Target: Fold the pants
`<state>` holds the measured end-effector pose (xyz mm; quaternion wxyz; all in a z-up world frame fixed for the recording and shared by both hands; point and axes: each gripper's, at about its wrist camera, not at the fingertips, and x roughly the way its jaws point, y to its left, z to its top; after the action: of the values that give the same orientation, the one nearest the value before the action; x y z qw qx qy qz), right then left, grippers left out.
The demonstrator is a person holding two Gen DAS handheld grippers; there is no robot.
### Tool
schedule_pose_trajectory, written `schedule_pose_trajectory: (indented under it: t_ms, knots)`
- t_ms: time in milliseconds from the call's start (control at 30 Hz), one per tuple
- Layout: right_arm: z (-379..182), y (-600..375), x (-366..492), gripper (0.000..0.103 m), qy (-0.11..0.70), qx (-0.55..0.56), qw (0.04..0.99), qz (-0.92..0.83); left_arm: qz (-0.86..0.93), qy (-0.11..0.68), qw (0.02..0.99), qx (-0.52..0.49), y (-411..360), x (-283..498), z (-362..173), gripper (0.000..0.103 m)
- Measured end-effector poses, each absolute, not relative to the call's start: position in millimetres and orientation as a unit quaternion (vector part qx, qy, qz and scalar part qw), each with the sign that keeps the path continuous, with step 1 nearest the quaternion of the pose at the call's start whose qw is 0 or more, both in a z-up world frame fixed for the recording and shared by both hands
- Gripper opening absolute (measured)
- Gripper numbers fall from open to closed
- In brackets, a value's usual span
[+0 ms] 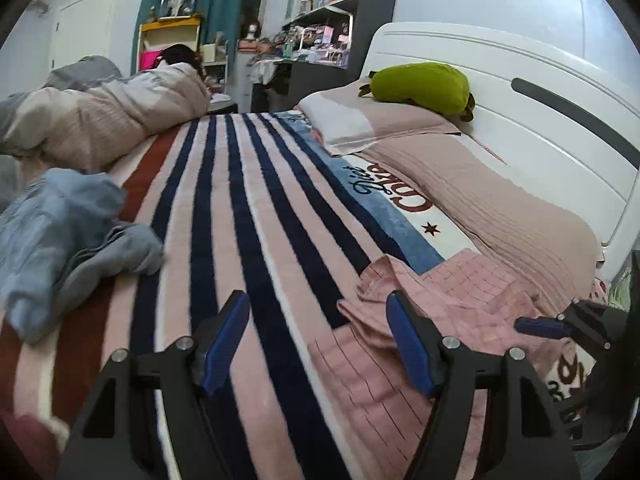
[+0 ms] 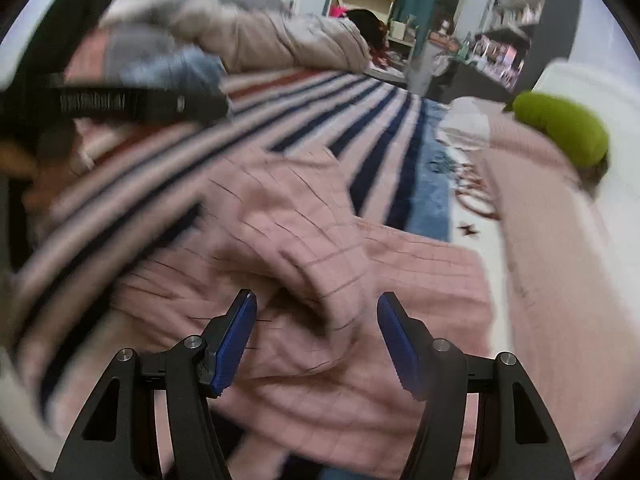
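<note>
On the striped bed (image 1: 248,208), pink checked pants (image 2: 304,248) are lying crumpled, left gripper (image 1: 316,340) and right gripper (image 2: 316,340) both standing apart, gripping nothing.

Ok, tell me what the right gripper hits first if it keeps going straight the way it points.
Probably the rumpled pink checked pants on the striped blanket: a raised fold lies just ahead of the open right gripper. The view is blurred, so depth is uncertain.

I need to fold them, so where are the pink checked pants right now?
The pink checked pants lie crumpled on the striped blanket, lower right in the left wrist view, beside the long pink pillow.
</note>
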<state>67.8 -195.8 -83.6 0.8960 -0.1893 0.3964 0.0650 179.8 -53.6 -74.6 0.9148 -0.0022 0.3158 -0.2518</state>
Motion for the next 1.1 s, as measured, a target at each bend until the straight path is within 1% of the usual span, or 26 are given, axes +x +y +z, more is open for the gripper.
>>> schedule_pose_trajectory:
  t_ms: [67, 200, 267, 300, 333, 400, 467, 600, 700, 767, 800, 867, 900, 933, 967, 1067, 1100]
  knots:
    - [-92, -197, 76, 0.059, 0.401, -0.209, 0.891, 0.042, -0.253, 0.327, 0.911, -0.006, -51, 186, -89, 0.067]
    - [-94, -205, 90, 0.056, 0.399, -0.183, 0.898, 0.032, -0.249, 0.344, 0.906, -0.011, -44, 190, -109, 0.067]
    - [-86, -209, 92, 0.050, 0.372, -0.159, 0.914, 0.042, -0.251, 0.353, 0.901, -0.018, -43, 193, -113, 0.067]
    - [-82, -212, 92, 0.034, 0.360, -0.138, 0.921, 0.060, -0.254, 0.352, 0.901, -0.022, -42, 194, -113, 0.067]
    - [-80, -217, 94, 0.014, 0.356, -0.114, 0.925, 0.069, -0.256, 0.348, 0.901, -0.026, -41, 193, -112, 0.067]
    - [-74, -236, 94, 0.012, 0.357, -0.049, 0.931, 0.063, -0.264, 0.344, 0.901, -0.030, -41, 191, -111, 0.067]
    - [-68, -269, 84, 0.011, 0.358, 0.048, 0.931, 0.057, -0.280, 0.344, 0.896, -0.030, -45, 190, -111, 0.067]
    - [-77, -311, 59, 0.011, 0.384, 0.148, 0.911, 0.016, -0.337, 0.366, 0.867, -0.012, -66, 180, -115, 0.067]
    - [-94, -334, 43, 0.015, 0.422, 0.196, 0.885, -0.013, -0.356, 0.379, 0.854, 0.006, -83, 173, -120, 0.067]
    - [-96, -338, 35, 0.015, 0.426, 0.185, 0.885, -0.027, -0.354, 0.377, 0.856, 0.020, -89, 168, -121, 0.067]
    - [-92, -337, 29, 0.017, 0.421, 0.174, 0.889, -0.031, -0.353, 0.376, 0.856, 0.022, -90, 167, -121, 0.067]
    - [-79, -335, 17, 0.035, 0.398, 0.167, 0.902, -0.030, -0.357, 0.377, 0.855, 0.016, -88, 167, -120, 0.067]
    - [-73, -335, 17, 0.053, 0.384, 0.167, 0.908, -0.022, -0.360, 0.379, 0.853, 0.011, -87, 167, -120, 0.067]
    - [-65, -332, 15, 0.065, 0.369, 0.161, 0.915, -0.011, -0.361, 0.381, 0.851, 0.008, -86, 168, -121, 0.067]
    - [-60, -328, 17, 0.066, 0.364, 0.151, 0.919, -0.003, -0.361, 0.382, 0.850, 0.009, -85, 167, -122, 0.067]
    - [-63, -319, 33, 0.069, 0.395, 0.094, 0.912, -0.054, -0.361, 0.383, 0.850, 0.012, -87, 166, -123, 0.067]
    - [-70, -324, 40, 0.069, 0.404, 0.102, 0.906, -0.072, -0.363, 0.383, 0.849, 0.011, -87, 166, -122, 0.067]
